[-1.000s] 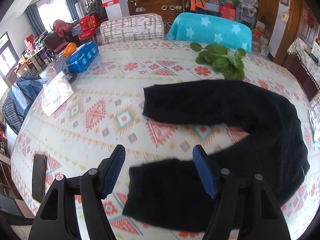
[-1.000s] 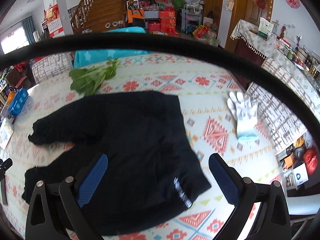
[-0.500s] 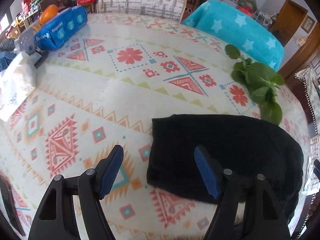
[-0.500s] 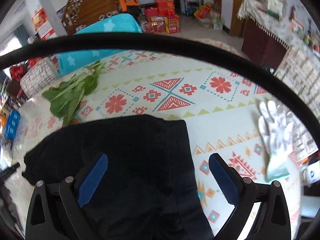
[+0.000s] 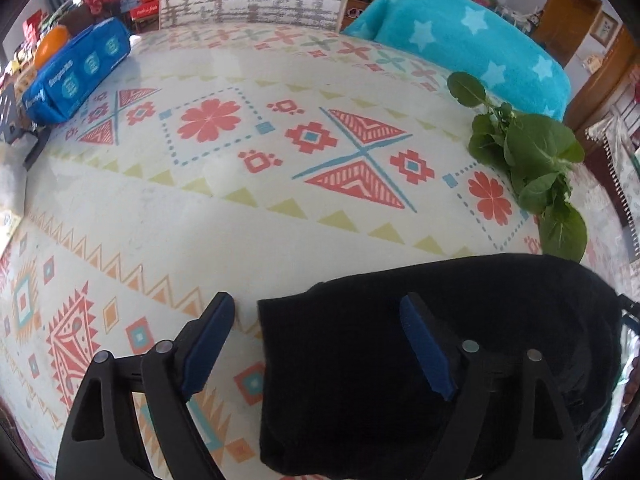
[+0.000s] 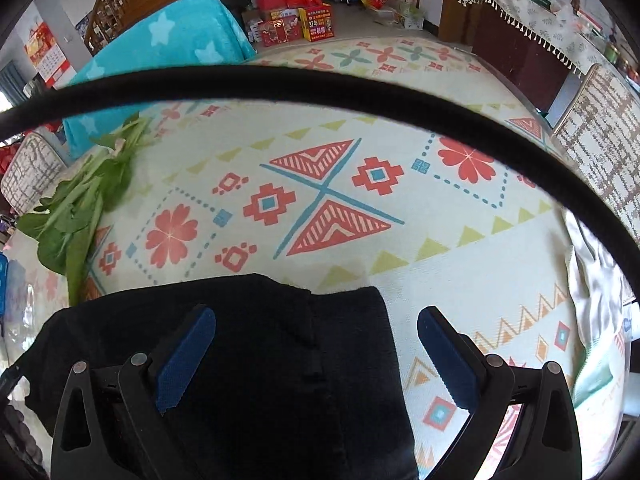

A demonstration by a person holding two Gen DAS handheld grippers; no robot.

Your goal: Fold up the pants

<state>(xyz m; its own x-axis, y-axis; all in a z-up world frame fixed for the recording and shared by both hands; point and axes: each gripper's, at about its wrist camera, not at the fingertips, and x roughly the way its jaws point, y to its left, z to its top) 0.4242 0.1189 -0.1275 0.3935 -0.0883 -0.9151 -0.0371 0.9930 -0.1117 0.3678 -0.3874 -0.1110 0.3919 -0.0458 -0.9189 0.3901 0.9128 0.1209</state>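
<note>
Black pants [image 5: 420, 352] lie flat on the patterned tablecloth. In the left wrist view I see a leg end with its cuff edge at the left. My left gripper [image 5: 316, 340] is open and low over that cuff, its fingers straddling the cuff's left edge. In the right wrist view the pants [image 6: 280, 360] show their waist end. My right gripper [image 6: 316, 344] is open and low, straddling the waist's far right corner. Neither gripper holds cloth.
Leafy greens [image 5: 532, 160] lie beyond the pants, also in the right wrist view [image 6: 84, 204]. A blue pack [image 5: 76, 76] sits at far left. A white glove [image 6: 592, 280] lies at right. Chairs stand behind the table. A black cable [image 6: 320, 88] arcs across the right view.
Both grippers have moved forward and down toward the pants' far edge, the left from the near leg to the far leg's cuff. Both stay open.
</note>
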